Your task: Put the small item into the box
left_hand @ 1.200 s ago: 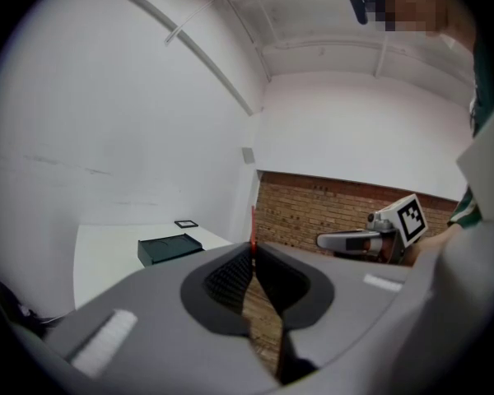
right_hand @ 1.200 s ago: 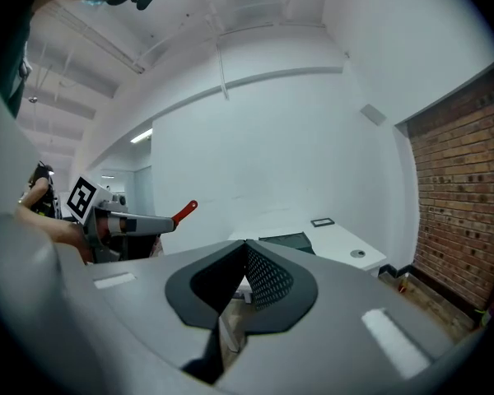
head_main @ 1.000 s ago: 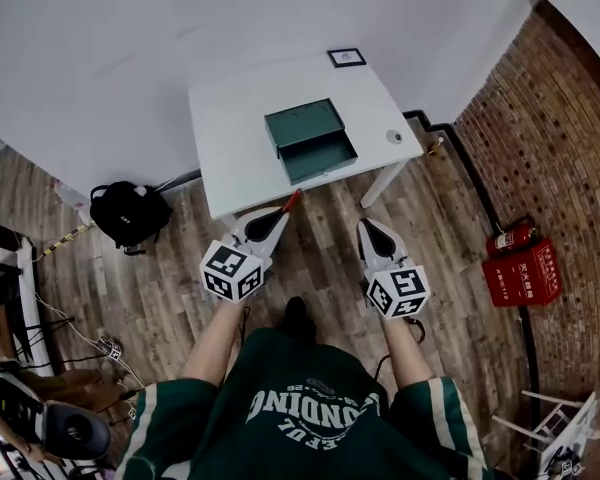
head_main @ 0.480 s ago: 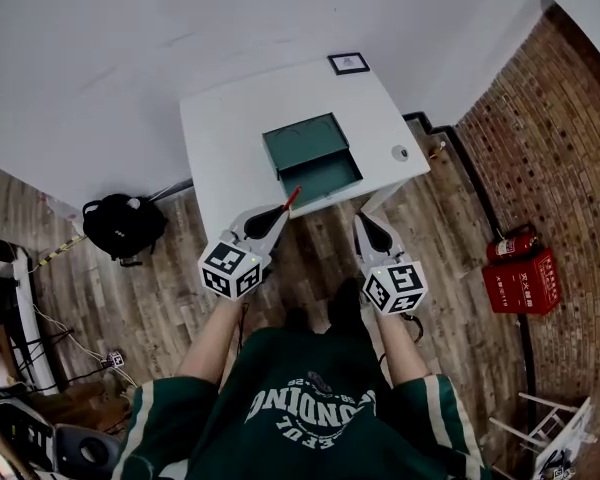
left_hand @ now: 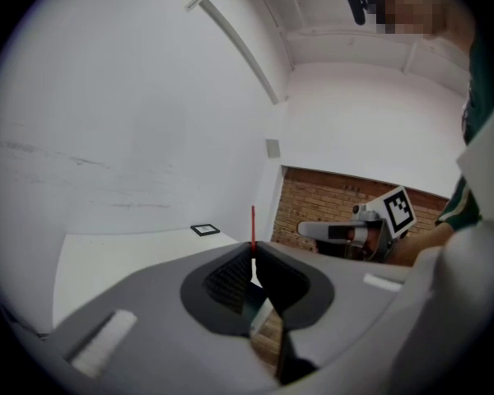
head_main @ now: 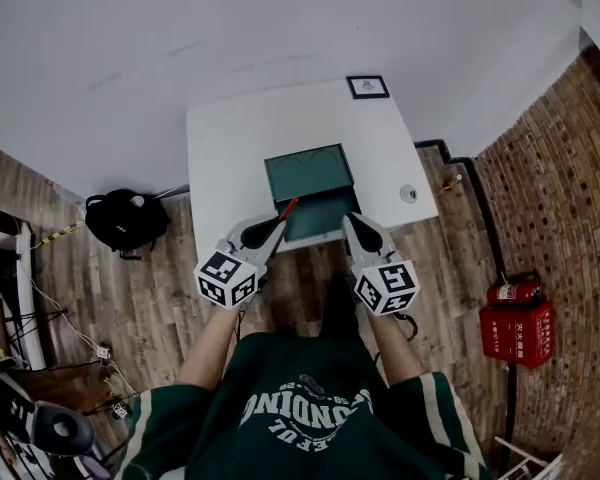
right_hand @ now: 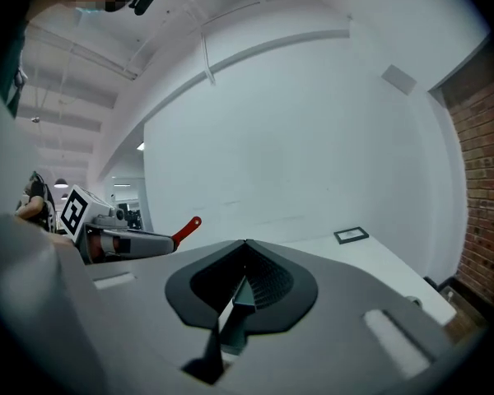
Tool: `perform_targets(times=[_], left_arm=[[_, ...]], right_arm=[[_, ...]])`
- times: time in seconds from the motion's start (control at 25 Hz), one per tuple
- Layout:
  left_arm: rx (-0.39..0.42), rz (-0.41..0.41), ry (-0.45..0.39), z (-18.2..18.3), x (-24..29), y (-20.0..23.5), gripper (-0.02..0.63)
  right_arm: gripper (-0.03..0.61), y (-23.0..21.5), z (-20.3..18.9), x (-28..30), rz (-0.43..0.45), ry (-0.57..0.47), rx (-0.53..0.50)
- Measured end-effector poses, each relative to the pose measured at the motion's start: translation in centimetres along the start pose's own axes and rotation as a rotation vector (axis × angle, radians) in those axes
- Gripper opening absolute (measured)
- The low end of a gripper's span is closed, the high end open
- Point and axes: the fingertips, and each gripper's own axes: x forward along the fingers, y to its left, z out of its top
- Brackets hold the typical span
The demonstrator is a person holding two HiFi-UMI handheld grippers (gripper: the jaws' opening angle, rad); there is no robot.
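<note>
- Nearest the person, just short of the green box (head_main: 308, 173), the left hand-held gripper (head_main: 277, 220) is clamped on a small red item (head_main: 289, 207); the item sticks out past the jaw tips, its end showing against the box's near-left part;
- right of it, also at the box's near edge, the right hand-held gripper (head_main: 347, 219) has its jaws pressed together with nothing between them;
- the box sits on a white counter (head_main: 225, 158);
- right of the box, apart from it, lies a small round thing (head_main: 408, 193);
- beyond the box, at the counter's far edge, lies a dark-framed card (head_main: 368, 86);
- well left of the box, a black backpack (head_main: 128, 218) lies on the wooden floor (head_main: 170, 298).
</note>
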Motion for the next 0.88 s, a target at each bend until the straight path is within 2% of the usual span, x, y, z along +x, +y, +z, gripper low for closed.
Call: perform_targets(times=[0.48,0.68,0.88], left_arm=[[-0.043,0.221,0.005,1.0,6.4,2.2,0.064],[-0.051,0.257,0.020,0.7,7.6,2.6,0.064],[-0.018,0.255,0.067,0.5,8.1,3.8,0.064]], right_arm=[[0.002,-7.0,3.3,7.2,0.255,0.069,-0.029],[0.002,-8.4,3.3,8.8,0.296,0.090,-0.031],[0.002,-8.5,3.1,9.9,0.307,0.104,-0.025]])
